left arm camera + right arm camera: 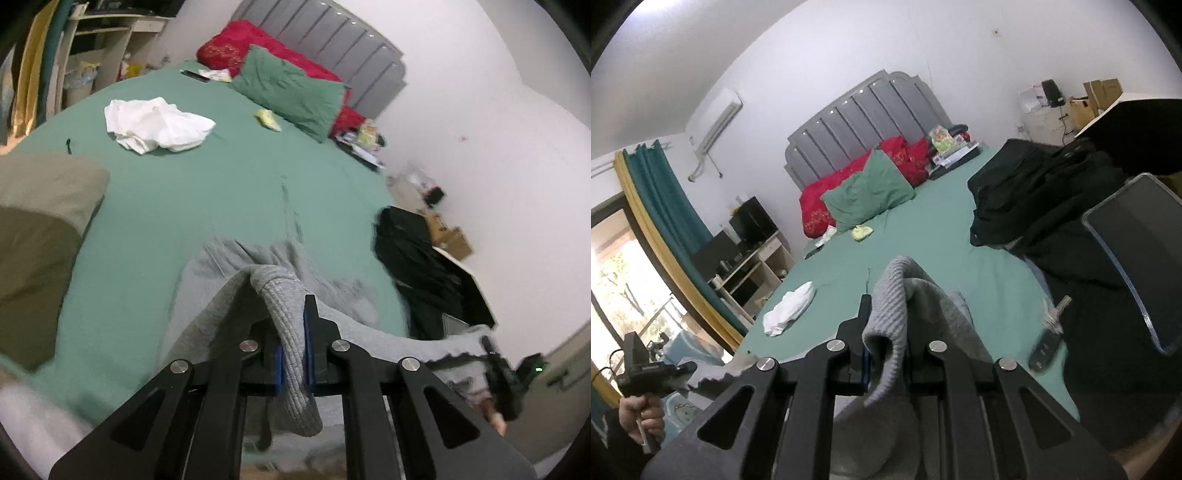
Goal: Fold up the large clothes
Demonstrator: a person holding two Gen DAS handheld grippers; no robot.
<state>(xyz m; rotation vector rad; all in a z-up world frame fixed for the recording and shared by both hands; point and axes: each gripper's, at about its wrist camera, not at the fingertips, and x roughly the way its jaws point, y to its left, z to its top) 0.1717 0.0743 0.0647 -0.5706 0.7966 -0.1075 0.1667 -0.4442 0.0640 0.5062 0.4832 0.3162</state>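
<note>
Grey sweatshirt (280, 295) hangs over the bed's (207, 192) near edge, its ribbed hem clamped in both left tongs (293, 354) and right tongs (886, 350); keep the hem taut and level.

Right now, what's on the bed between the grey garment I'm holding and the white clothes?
Only bare green sheet lies between the grey garment and the white clothes; the left wrist view shows that stretch best.
</note>
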